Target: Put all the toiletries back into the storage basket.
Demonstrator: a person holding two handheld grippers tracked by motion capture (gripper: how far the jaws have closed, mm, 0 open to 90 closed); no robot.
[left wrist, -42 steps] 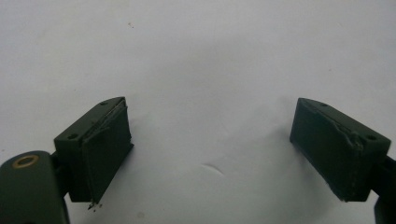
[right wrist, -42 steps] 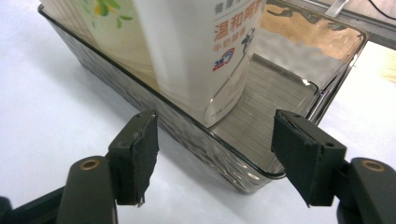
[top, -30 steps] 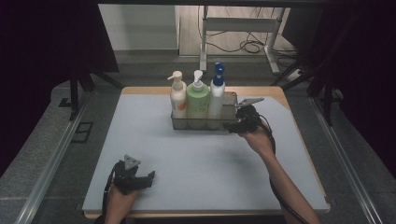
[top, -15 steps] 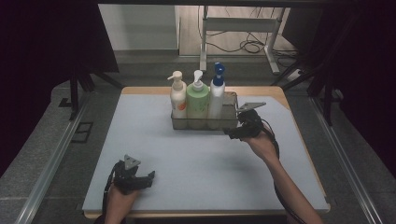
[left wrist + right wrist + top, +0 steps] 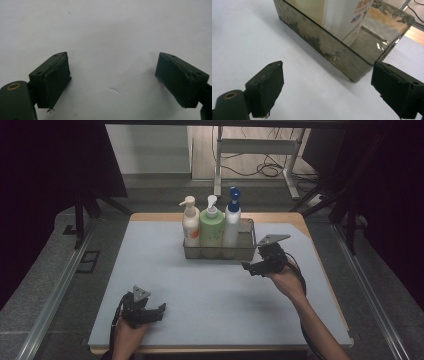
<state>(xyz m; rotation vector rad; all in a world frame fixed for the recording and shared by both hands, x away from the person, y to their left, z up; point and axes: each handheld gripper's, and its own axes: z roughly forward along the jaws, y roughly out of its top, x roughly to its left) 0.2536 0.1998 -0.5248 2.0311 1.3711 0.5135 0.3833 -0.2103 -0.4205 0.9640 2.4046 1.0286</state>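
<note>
Both grippers are held wide and nothing is gripped. Right gripper (image 5: 256,268) is seen at centre right, just beside the basket (image 5: 220,254), where three bottles (image 5: 212,222) are already stood. Left gripper (image 5: 150,311) is rested on the bench (image 5: 210,305), lower left. Little seems left.
</note>
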